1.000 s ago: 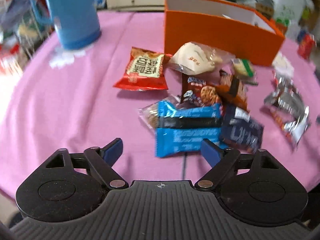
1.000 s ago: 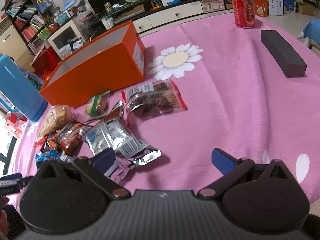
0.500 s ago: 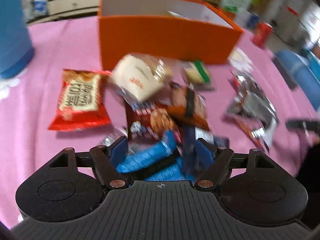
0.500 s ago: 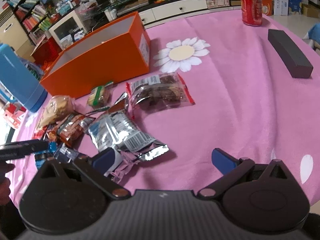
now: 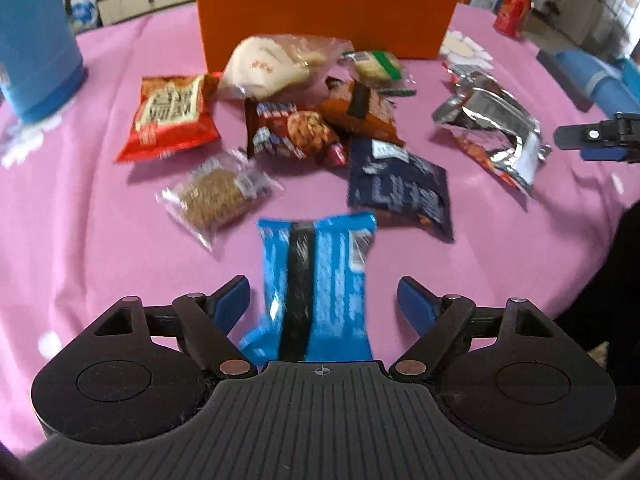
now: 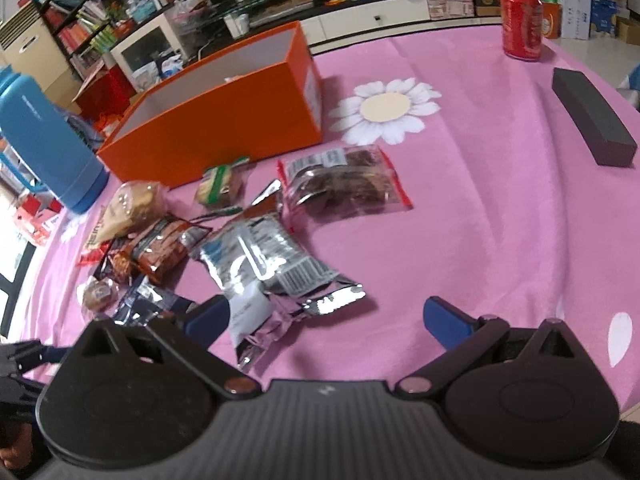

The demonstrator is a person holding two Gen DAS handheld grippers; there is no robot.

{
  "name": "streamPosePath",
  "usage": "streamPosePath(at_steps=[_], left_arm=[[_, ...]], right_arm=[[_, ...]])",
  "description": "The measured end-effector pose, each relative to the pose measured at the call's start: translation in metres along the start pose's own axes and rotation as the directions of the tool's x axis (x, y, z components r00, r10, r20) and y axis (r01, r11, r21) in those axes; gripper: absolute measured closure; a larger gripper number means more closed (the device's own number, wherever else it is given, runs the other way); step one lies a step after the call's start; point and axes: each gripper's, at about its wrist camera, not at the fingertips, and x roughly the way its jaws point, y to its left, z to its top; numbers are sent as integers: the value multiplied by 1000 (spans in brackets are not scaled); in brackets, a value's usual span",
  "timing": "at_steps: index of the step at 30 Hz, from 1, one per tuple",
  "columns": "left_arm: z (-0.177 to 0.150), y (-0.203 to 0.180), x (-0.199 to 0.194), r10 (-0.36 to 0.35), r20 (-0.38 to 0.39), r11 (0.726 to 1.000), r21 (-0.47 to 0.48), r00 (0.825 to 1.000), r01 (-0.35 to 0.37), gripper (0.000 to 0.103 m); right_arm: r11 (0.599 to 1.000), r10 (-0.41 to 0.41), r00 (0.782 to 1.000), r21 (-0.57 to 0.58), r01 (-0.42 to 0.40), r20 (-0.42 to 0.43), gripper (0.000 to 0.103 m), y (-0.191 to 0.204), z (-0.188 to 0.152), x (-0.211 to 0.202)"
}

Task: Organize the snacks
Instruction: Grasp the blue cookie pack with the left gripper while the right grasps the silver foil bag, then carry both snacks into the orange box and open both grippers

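My left gripper (image 5: pixel 323 300) is opening around the blue packet (image 5: pixel 316 292) near the tabletop's near edge, gripping nothing; next I close and carry it to the orange box (image 5: pixel 324 12).

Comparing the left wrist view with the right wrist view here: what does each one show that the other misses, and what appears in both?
Only the left wrist view: the bright blue packet lying between the left gripper's opening jaws, and the red chip bag. Only the right wrist view: the dark block and the clear packet of dark snacks. Both: the orange box, silver pouch, red can and blue jug.
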Motion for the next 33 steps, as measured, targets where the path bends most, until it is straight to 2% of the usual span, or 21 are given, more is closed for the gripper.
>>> streamPosePath(at_steps=[2, 4, 5, 7, 13, 15, 16, 17, 18, 19, 20, 23, 25, 27, 33], left_arm=[[5, -1, 10, 17, -17, 1000, 10, 1000, -17, 55], [4, -6, 13, 57, -16, 997, 45, 998, -56, 58], [3, -8, 12, 62, -8, 997, 50, 998, -62, 69], [3, -8, 10, 65, -2, 998, 26, 998, -65, 79], [0, -7, 8, 91, 4, 996, -4, 996, -91, 74], [1, -8, 10, 106, 0, 994, -9, 994, -106, 61], [0, -8, 10, 116, -4, 993, -13, 993, -116, 51], [-2, -7, 11, 125, -2, 992, -18, 992, -125, 48], [-3, -5, 10, 114, 2, 993, -29, 993, -114, 51], [-4, -4, 9, 106, 10, 993, -45, 994, -106, 64], [-4, -3, 7, 114, 22, 992, -49, 993, -113, 83], [-4, 6, 3, 120, 16, 988, -95, 993, -118, 84], [-6, 11, 1, 149, 10, 981, -123, 989, -147, 84], [-9, 15, -7, 150, 16, 978, -151, 989, -146, 84], [-10, 21, -35, 97, 61, 971, -225, 993, -81, 84]], right_arm=[[1000, 8, 1000, -4, -8, 4, 0, 3, 2, 1], [999, 28, 1000, -26, -27, 7, 0, 9, 5, 3], [998, 36, 999, -44, -35, 8, 0, 12, 7, 5], [995, 49, 999, -85, -48, 5, 0, 20, 10, 10], [983, 50, 998, -173, -53, -26, 0, 39, 17, 42], [977, 50, 998, -205, -55, -32, 1, 44, 19, 52], [974, 45, 998, -221, -53, -42, 1, 47, 20, 58], [969, 44, 998, -242, -54, -49, 1, 49, 20, 63], [964, 43, 998, -260, -55, -53, 1, 51, 19, 66], [961, 34, 998, -272, -49, -58, 2, 53, 18, 69], [959, 22, 998, -280, -37, -57, 7, 53, 16, 72], [941, -30, 999, -338, 24, -12, 30, 56, 8, 68], [948, -24, 1000, -318, 20, -9, 42, 53, 4, 60], [964, -8, 1000, -268, 3, -16, 43, 43, 1, 48], [983, 40, 999, -179, -36, 16, 43, 35, -5, 1]])
